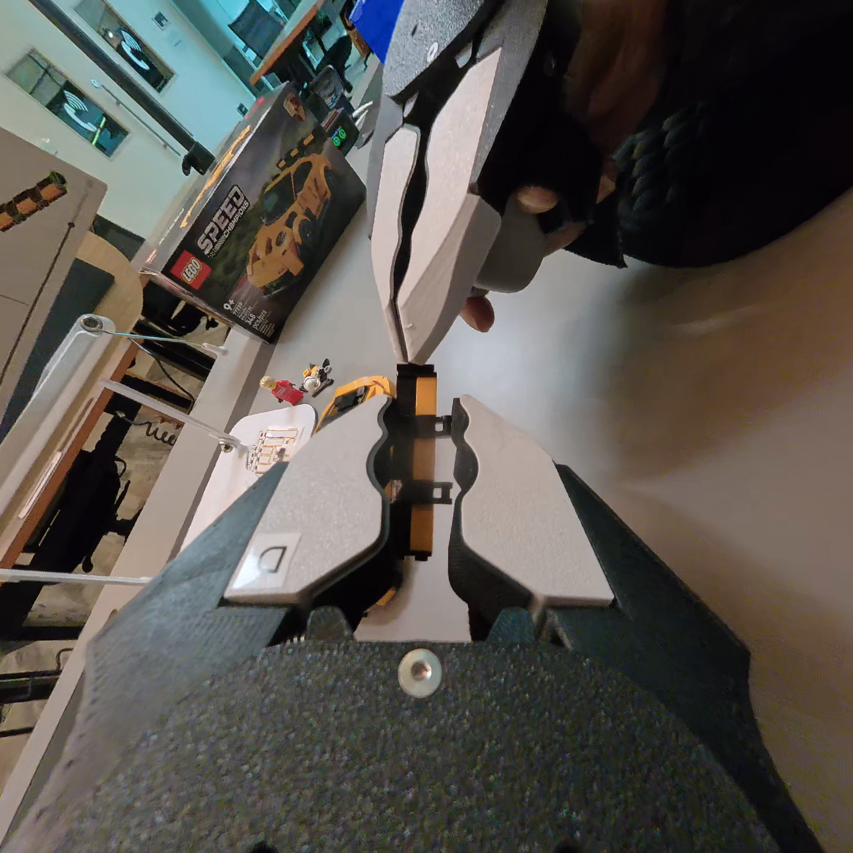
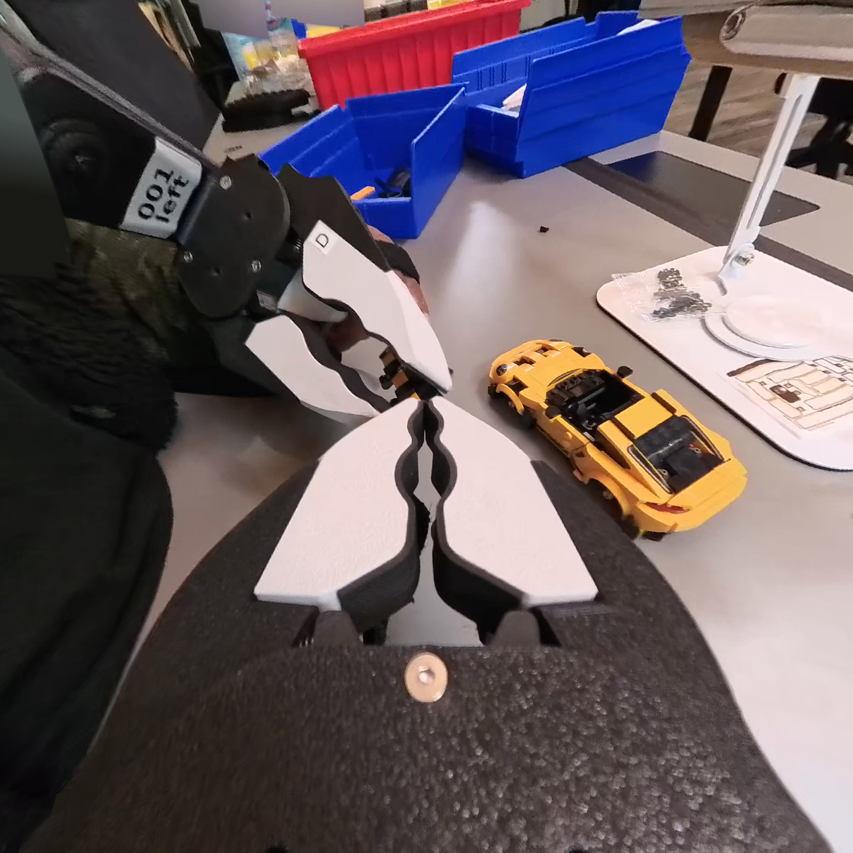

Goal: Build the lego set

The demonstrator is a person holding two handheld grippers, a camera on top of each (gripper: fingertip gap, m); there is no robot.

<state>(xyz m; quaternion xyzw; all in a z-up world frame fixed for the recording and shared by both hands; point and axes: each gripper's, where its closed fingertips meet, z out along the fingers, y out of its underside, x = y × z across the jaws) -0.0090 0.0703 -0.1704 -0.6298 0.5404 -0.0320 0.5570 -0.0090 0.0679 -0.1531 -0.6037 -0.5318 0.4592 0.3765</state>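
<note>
My left gripper [image 1: 422,406] is shut on a long yellow and black lego piece [image 1: 422,461], held above the grey table [image 1: 600,415]. My right gripper [image 1: 408,357] comes in from above, shut, with its tips against the black far end of that piece. In the right wrist view my right gripper [image 2: 425,405] is shut and meets the left gripper [image 2: 413,392], where the piece [image 2: 397,371] shows between the left fingers. The yellow lego car [image 2: 614,434], its roof open, stands on the table to the right, and it also shows in the left wrist view [image 1: 355,397].
The lego box [image 1: 258,231] lies at the far left. A red minifigure [image 1: 286,390] and a small black and white build [image 1: 318,376] lie near the car. A white stand base [image 2: 692,392] holds a parts bag [image 2: 664,291] and sticker sheet [image 2: 794,392]. Blue bins [image 2: 392,152] and a red bin [image 2: 406,51] stand behind. Left and right tips are no more than a few centimetres apart.
</note>
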